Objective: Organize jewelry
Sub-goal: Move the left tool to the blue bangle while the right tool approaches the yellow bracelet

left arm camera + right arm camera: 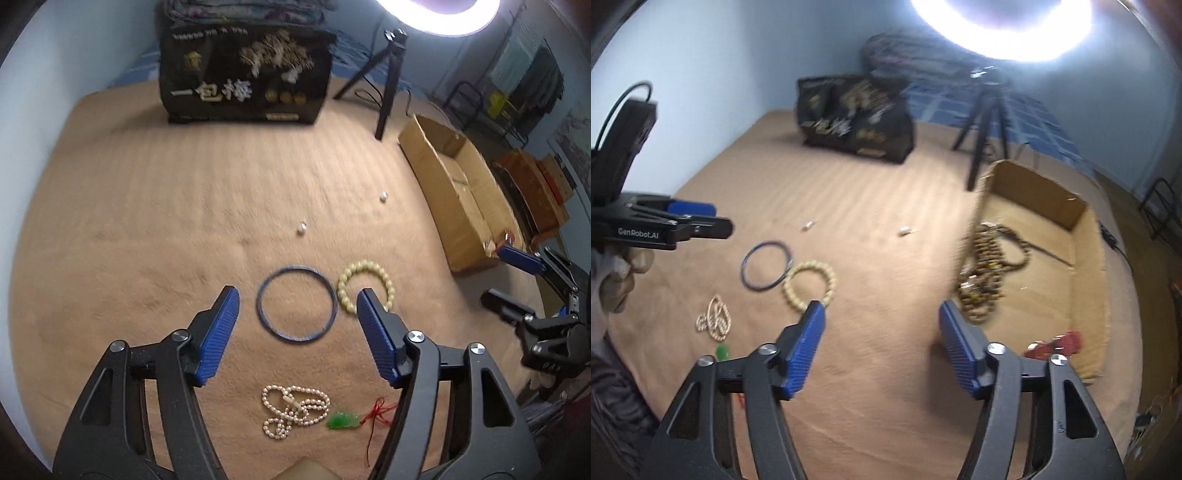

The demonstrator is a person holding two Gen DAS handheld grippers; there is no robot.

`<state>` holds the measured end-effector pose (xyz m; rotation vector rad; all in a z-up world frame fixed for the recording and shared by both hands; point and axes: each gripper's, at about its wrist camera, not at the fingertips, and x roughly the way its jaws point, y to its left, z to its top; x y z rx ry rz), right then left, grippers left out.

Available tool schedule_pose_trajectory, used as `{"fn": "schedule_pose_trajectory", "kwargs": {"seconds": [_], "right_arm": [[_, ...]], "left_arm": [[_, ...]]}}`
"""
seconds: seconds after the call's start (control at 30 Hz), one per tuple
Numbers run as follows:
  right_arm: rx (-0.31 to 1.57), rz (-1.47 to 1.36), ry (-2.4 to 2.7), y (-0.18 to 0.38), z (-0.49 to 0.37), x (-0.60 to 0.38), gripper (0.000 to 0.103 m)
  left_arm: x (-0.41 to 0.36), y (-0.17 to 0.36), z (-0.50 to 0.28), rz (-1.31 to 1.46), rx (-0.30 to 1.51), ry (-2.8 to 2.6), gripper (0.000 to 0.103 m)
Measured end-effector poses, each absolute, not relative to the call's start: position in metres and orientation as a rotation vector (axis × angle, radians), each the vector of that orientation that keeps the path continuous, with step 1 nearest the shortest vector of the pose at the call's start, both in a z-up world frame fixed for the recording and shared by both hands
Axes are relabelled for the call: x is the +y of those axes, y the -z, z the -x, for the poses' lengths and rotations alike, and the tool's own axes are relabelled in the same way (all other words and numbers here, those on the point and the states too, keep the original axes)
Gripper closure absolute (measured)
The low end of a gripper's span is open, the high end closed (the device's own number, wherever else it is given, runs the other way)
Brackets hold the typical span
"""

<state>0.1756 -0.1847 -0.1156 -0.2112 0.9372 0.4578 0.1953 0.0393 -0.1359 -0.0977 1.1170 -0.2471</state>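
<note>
My left gripper (297, 295) is open and empty, hovering over a blue bangle (296, 302) on the tan blanket. A pale yellow bead bracelet (365, 287) lies right of the bangle, partly behind the right finger. A pearl necklace (293, 410) and a green pendant on red cord (343, 421) lie nearer me. Two small white pearls (303, 228) lie farther off. My right gripper (881, 314) is open and empty beside a cardboard box (1086, 295) holding a brown bead strand (986, 269) and a red item (1056, 345). The bangle (764, 267) and the bracelet (810, 284) also show there.
A black printed bag (245, 77) stands at the back. A black tripod (384, 74) stands near the box (458, 195) under a bright ring light. The blanket edge drops off to the right, with furniture beyond.
</note>
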Motion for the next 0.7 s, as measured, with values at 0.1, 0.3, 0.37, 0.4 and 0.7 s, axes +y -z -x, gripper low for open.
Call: {"fn": "schedule_pose_trajectory", "kwargs": {"seconds": [0.1, 0.3, 0.37, 0.4, 0.7], "right_arm": [[0.974, 0.214, -0.494, 0.129, -0.175, -0.173, 0.034], [1.025, 0.219, -0.501, 0.147, -0.175, -0.159, 0.034], [1.031, 0.223, -0.5, 0.149, -0.174, -0.155, 0.034], [1.036, 0.218, -0.504, 0.15, -0.174, -0.154, 0.034], [1.076, 0.192, -0.48, 0.162, -0.185, -0.148, 0.034]], "left_arm": [[0.027, 0.147, -0.193, 0.024, 1.142, 0.28, 0.033], [0.012, 0.172, -0.191, -0.067, 1.192, 0.315, 0.033], [0.009, 0.176, -0.192, -0.089, 1.191, 0.317, 0.033], [0.009, 0.178, -0.193, -0.092, 1.191, 0.32, 0.033], [0.005, 0.192, -0.202, -0.115, 1.208, 0.321, 0.033]]}}
